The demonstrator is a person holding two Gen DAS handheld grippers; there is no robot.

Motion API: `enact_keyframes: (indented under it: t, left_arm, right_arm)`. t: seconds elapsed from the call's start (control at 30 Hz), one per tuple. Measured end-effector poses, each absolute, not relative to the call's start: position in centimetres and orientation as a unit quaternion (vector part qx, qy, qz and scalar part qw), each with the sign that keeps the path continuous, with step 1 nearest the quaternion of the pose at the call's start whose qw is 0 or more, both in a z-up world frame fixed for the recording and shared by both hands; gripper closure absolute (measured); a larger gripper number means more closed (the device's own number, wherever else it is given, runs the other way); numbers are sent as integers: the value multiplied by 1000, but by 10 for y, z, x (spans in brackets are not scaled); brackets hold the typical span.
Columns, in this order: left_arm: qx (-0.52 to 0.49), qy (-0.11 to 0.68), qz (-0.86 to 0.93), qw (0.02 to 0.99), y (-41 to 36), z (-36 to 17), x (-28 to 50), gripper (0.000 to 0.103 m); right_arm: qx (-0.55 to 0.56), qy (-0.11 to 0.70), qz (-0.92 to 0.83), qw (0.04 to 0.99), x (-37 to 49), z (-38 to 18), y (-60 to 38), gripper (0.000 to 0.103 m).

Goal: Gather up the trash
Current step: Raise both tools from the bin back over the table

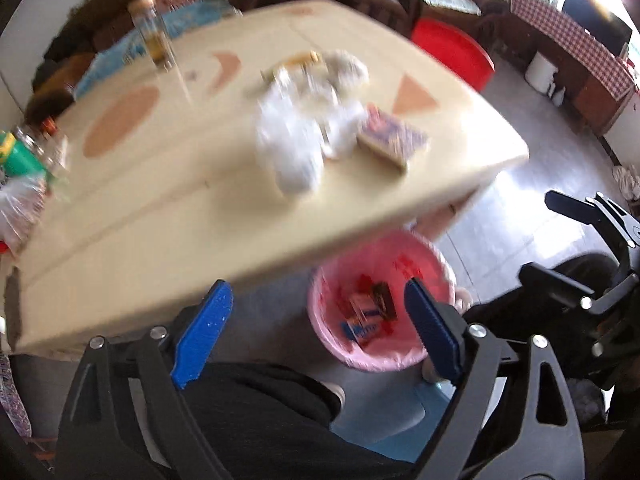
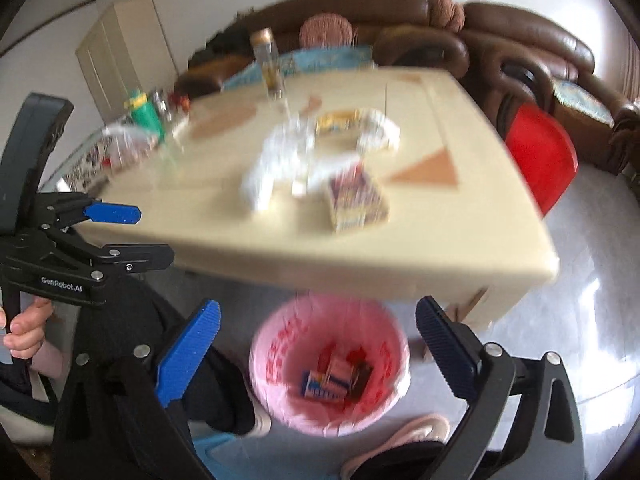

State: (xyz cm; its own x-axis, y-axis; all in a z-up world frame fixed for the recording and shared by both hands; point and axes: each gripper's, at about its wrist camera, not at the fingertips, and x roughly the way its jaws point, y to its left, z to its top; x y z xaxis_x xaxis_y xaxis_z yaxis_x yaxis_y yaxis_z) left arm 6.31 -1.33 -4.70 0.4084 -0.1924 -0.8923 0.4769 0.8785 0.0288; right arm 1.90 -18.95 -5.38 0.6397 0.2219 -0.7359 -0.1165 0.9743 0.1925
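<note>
- Ribbed blue fingers (image 1: 208,332) of the left gripper (image 1: 316,332) are standing apart, holding nothing; right gripper (image 2: 320,348) likewise
- Crumpled white wrappers (image 1: 296,136) are lying blurred on the smooth cream table (image 1: 160,208); the round pink-lined bin (image 2: 280,344) is sitting below its near edge

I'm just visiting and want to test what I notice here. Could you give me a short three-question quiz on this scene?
1. True or false: the pink-lined round trash bin is empty.
2. Where is the purple patterned flat box? A) on the floor B) on the cream table C) in the bin
3. Are the left hand-held gripper and right hand-held gripper open or shut?

Key: 1 false, wrappers lie inside; 2 B; 3 open, holding nothing.
</note>
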Motion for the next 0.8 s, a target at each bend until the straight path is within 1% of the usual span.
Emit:
enact_keyframes:
  t: [0.13,0.27,0.47,0.6,0.8]
  left_arm:
    - [134,485,-209,839,-18,-13,77,17]
    - [144,469,-202,848,-21,8,90,17]
    - [148,455,-209,853,-29,30,104,16]
    - [162,453,-215,849,-38,30,110,16]
    - [177,466,-219,839,-49,14,123,16]
  right_arm:
    - [48,381,90,919,23,-23,-197,7]
    - [27,356,88,930,32,2,-201,7]
    - [21,344,93,934,44,17,-205,7]
    - [21,344,99,934,51,20,-205,7]
    - [22,349,107,931,63,14,-206,7]
